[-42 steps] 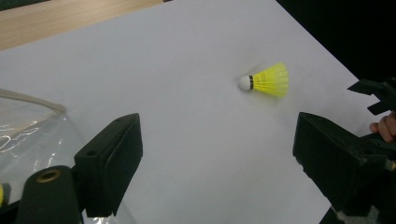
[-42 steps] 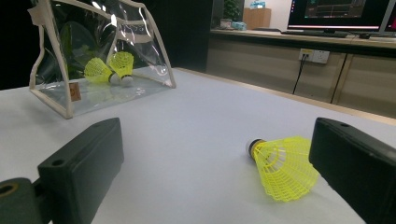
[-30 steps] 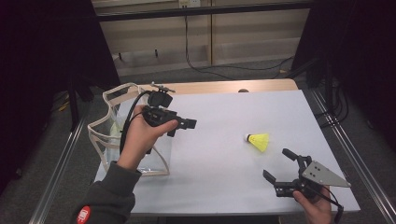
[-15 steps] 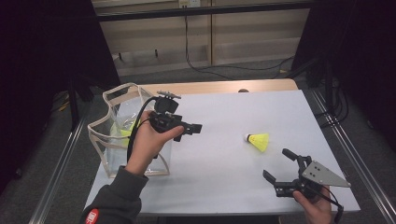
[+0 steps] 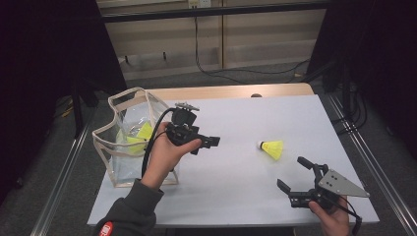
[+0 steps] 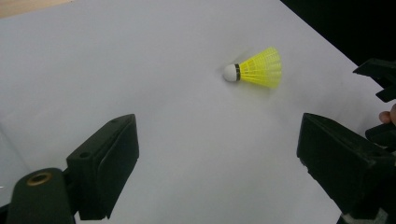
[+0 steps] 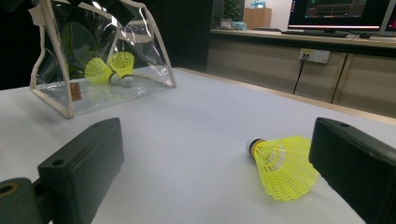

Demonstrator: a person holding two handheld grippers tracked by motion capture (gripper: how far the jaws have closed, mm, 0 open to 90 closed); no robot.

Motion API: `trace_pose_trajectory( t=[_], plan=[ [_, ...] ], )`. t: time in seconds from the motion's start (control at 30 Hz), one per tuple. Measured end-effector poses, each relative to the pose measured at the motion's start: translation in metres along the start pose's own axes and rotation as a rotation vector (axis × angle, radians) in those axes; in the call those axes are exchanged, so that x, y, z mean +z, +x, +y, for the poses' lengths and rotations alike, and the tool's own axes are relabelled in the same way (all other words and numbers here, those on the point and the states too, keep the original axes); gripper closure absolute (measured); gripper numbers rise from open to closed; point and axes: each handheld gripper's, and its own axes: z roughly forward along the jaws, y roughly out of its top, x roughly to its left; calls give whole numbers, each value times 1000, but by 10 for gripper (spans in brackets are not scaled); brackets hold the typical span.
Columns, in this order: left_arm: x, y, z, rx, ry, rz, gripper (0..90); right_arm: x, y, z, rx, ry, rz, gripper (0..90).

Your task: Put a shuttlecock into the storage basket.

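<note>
The left gripper (image 5: 209, 142) has its jaws spread wide and empty; in the left gripper view the two black pads stand far apart with only bare white bench (image 6: 177, 154) between them, and the yellow shuttlecock (image 6: 256, 69) lies ahead, well clear of both. The right gripper (image 5: 297, 177) is likewise released, jaws gaping and gripping nothing. In the right gripper view the shuttlecock (image 7: 281, 165) lies on its side just inside the right-hand jaw, cork pointing toward the middle, skirt near that pad but not clamped.

Seen from above, the shuttlecock (image 5: 272, 149) rests on the bench between the two grippers, nearer the right one. The left hand (image 5: 164, 157) holds its gripper above the bench just beside the clear bag (image 5: 125, 142), which stands at the left edge with two more yellow shuttlecocks (image 7: 109, 69) inside.

The step in hand looks like the reach for the last loose shuttlecock, the bag being where it belongs. The left gripper appears aimed at it. The next move calls for carrying the open jaws across until the skirt or cork sits between the pads, lowering close to the bench, then closing gently: the mesh skirt is light and would likely crush or skid away under a hard or off-centre pinch.
</note>
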Motion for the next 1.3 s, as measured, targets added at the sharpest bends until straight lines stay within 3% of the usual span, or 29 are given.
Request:
trace_pose_trajectory(
  t=[0.67, 1.3],
  plan=[
    [24, -9, -12, 33, -24, -34, 126, 0, 0, -1, -3, 7, 3, 30],
    [49, -18, -20, 56, -12, -45, 125, 0, -1, 0, 3, 4, 2, 30]
  ],
)
